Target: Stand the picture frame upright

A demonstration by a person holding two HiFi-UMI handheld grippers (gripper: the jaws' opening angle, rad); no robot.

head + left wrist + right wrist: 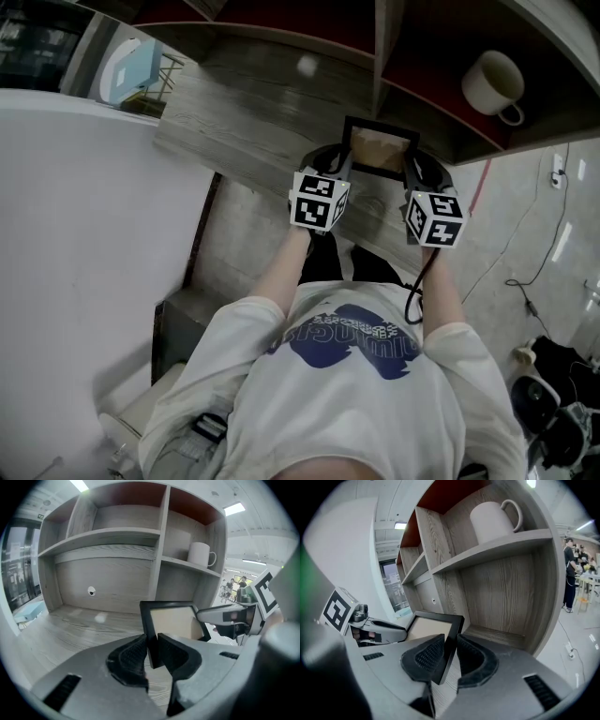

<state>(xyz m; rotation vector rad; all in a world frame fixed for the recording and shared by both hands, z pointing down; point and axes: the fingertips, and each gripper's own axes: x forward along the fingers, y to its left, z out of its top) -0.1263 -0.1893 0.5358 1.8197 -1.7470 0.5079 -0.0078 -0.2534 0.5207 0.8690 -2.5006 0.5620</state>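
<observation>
**Both grippers clamped on the picture frame, one on each side edge**

Head view: I see the picture frame (380, 150) just above the middle of the picture. It sits over the wooden desk (253, 122), just below the upright divider of the shelf unit. My left gripper (336, 169) is on its left edge and my right gripper (412, 171) is on its right edge, so the frame lies between the two. A white mug (494, 82) stands in the cubby at upper right, well apart from the frame. From here I cannot tell whether the frame's lower edge touches the desk.

Left gripper view: the left gripper (152, 656) has its jaws nearly together, and the black left bar of the picture frame (171, 618) is pinched between the two pads. The frame rises out of the pads toward the centre of the picture, with its pale panel facing me. The right gripper (225, 616) reaches in at its far edge from the right. The mug (200, 554) is on the shelf at upper right.

Right gripper view: the right gripper (450, 656) is also closed on the picture frame (433, 623). The frame's dark right bar runs down between the pads, slightly slanted. The panel stretches away to the left, where the left gripper (375, 627) meets it. The mug (492, 520) stands on the shelf at the top.
</observation>
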